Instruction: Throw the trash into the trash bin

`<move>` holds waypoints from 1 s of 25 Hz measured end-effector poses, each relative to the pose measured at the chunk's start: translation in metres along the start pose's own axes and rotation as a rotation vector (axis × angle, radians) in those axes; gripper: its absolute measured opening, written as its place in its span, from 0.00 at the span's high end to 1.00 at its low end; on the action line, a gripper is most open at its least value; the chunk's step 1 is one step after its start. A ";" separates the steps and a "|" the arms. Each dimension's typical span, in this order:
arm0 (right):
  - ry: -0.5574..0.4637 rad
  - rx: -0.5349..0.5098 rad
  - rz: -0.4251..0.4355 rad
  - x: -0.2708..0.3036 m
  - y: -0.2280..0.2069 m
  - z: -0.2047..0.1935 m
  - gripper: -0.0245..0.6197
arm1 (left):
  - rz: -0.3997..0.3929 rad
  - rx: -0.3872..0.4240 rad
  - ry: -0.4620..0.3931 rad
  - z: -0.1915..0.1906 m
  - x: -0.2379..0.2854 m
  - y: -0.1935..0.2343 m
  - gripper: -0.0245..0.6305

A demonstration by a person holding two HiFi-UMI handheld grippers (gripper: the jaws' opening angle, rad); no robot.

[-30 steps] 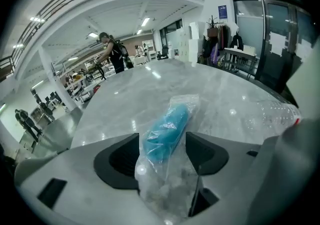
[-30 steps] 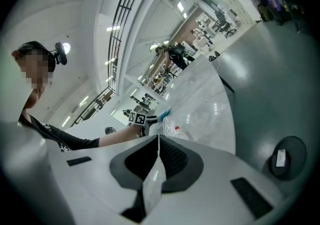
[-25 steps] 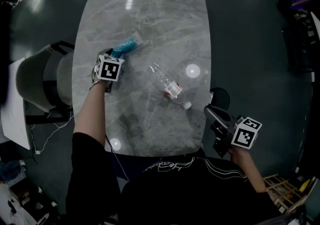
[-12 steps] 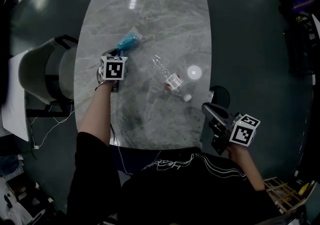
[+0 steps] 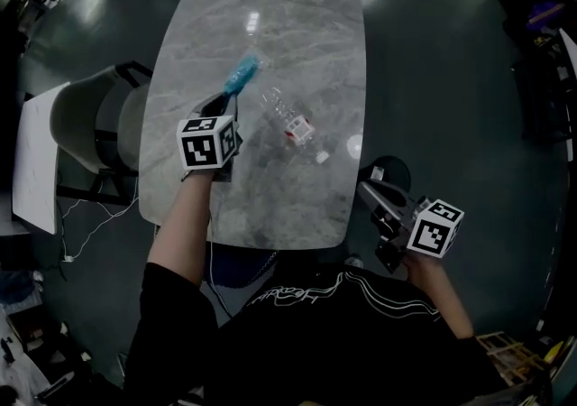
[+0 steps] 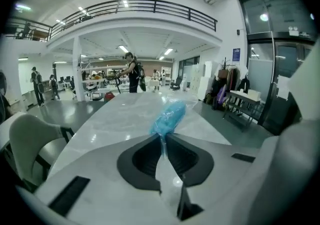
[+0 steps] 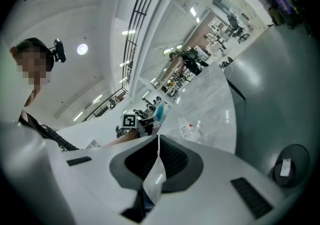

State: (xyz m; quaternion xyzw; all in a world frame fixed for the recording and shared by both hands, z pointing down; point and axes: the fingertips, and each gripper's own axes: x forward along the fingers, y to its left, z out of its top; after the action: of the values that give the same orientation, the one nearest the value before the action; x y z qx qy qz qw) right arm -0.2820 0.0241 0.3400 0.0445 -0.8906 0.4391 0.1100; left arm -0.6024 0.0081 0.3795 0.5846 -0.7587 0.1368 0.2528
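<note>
My left gripper (image 5: 225, 105) is raised over the left side of the marble table (image 5: 297, 16). Its jaws have just been closing and now pinch the clear tail of a blue plastic wrapper (image 5: 242, 73), which sticks out ahead of the left gripper (image 6: 162, 136) as a blue bundle (image 6: 170, 116). An empty clear bottle (image 5: 293, 127) with a red label lies on the table to the right; the bottle (image 7: 192, 128) also shows in the right gripper view. My right gripper (image 5: 371, 197) hangs off the table's right front corner. The right gripper (image 7: 158, 139) is shut on a thin clear wrapper (image 7: 152, 181).
A grey chair (image 5: 90, 124) stands at the table's left side. A dark round object (image 5: 389, 174) with a white label sits on the floor by the right gripper. People and desks stand far back in the hall (image 6: 131, 71).
The left gripper has closed on the blue wrapper and lifted it off the table. The right gripper has shifted only slightly. The bottle lies where it was.
</note>
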 end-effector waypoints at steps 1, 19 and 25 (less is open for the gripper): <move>-0.005 -0.007 0.005 -0.007 0.002 0.001 0.90 | -0.018 -0.008 -0.030 0.008 -0.011 -0.014 0.91; -0.312 -0.063 -0.045 -0.243 0.005 -0.003 0.90 | -0.622 -0.197 -0.361 0.046 -0.181 -0.382 0.92; -0.434 -0.104 -0.095 -0.341 0.009 0.003 0.91 | -0.788 -0.178 -0.307 0.031 -0.201 -0.500 0.92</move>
State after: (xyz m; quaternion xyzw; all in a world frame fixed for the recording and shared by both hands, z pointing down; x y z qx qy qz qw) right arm 0.0478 0.0213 0.2514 0.1742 -0.9116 0.3672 -0.0616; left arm -0.0938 0.0172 0.2003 0.8190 -0.5153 -0.1247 0.2193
